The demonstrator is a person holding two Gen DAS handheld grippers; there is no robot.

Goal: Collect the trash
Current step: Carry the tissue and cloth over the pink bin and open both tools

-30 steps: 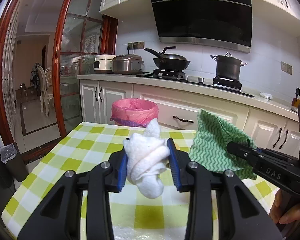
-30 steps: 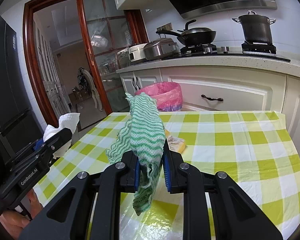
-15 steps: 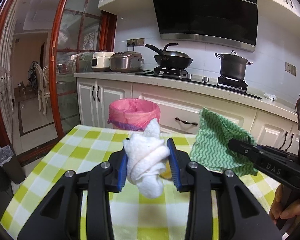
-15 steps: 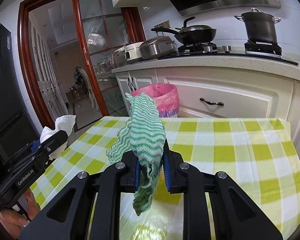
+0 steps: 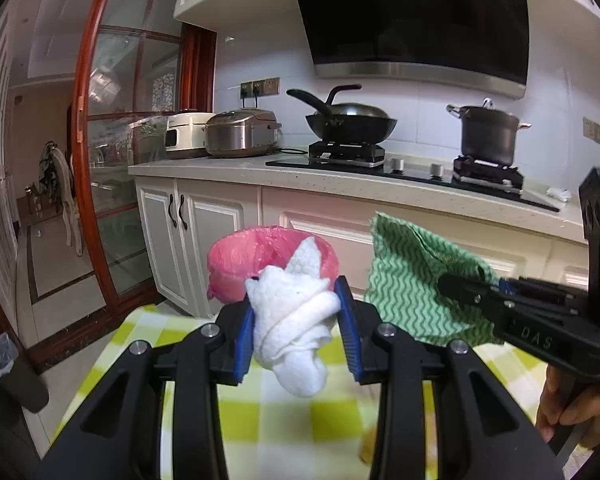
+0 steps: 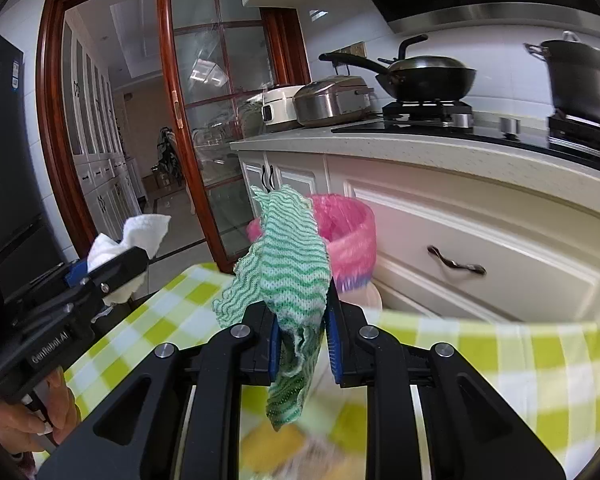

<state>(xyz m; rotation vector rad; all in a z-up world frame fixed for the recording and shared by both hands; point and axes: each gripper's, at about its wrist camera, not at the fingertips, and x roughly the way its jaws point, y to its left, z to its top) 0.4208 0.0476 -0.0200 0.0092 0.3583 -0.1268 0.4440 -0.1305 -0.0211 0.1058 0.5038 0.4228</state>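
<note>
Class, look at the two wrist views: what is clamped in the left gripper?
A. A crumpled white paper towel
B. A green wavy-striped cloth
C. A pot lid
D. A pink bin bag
A: the left gripper has its blue pads pressed on a crumpled white paper towel, while the green cloth hangs from the right gripper.

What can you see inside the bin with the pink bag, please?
Only the pink liner shows inside the bin. The white tissue and green cloth cover part of its mouth, and the bottom is hidden.
</note>
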